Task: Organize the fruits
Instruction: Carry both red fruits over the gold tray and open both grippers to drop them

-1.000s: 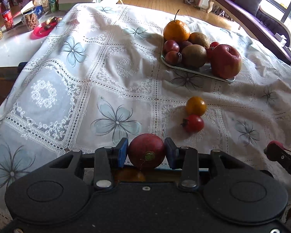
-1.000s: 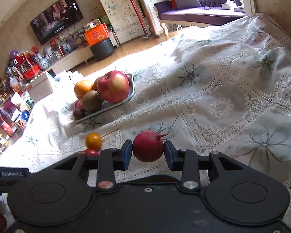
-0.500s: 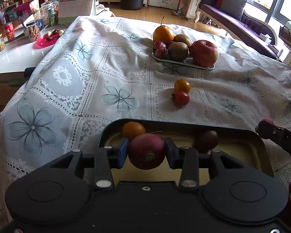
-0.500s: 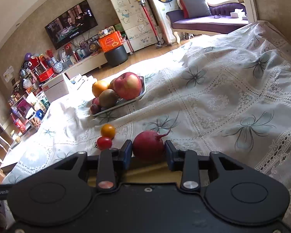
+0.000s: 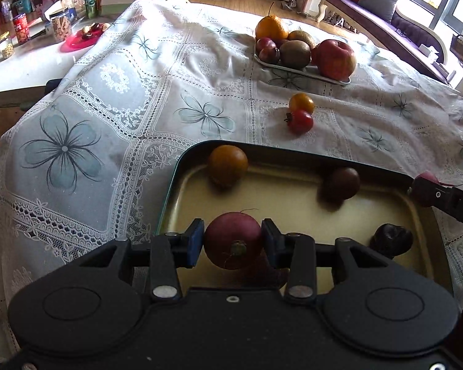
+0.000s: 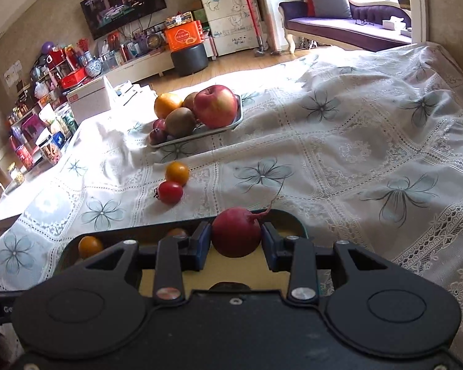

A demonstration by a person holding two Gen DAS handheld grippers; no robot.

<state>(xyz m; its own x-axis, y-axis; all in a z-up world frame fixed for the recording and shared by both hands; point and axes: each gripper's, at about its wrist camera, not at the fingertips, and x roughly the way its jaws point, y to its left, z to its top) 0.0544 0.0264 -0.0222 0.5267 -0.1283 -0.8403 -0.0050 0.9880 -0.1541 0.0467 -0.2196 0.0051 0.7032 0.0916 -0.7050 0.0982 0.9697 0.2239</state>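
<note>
A: Two loads. Near tray (image 5: 169,191) on the cloth-covered counter (image 5: 114,98); left hand-held gripper (image 5: 233,242) clamped on a red radish (image 5: 231,237) above its near-left floor. Right hand-held gripper (image 6: 236,242) pinches a second radish (image 6: 236,236) over the tray's far-right corner.

B: Risk?

A: Round radishes could roll into the orange fruit (image 5: 227,162) or dark plum (image 5: 339,183). Loose tomatoes (image 5: 300,121) lie further off.

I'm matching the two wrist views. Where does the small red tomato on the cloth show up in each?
Left wrist: the red tomato lies right of centre, upper half, just beyond the dark tray.
Right wrist: the red tomato lies left of centre, mid-height.
Shared landmark: the small orange fruit touching it, on the far side.
</note>
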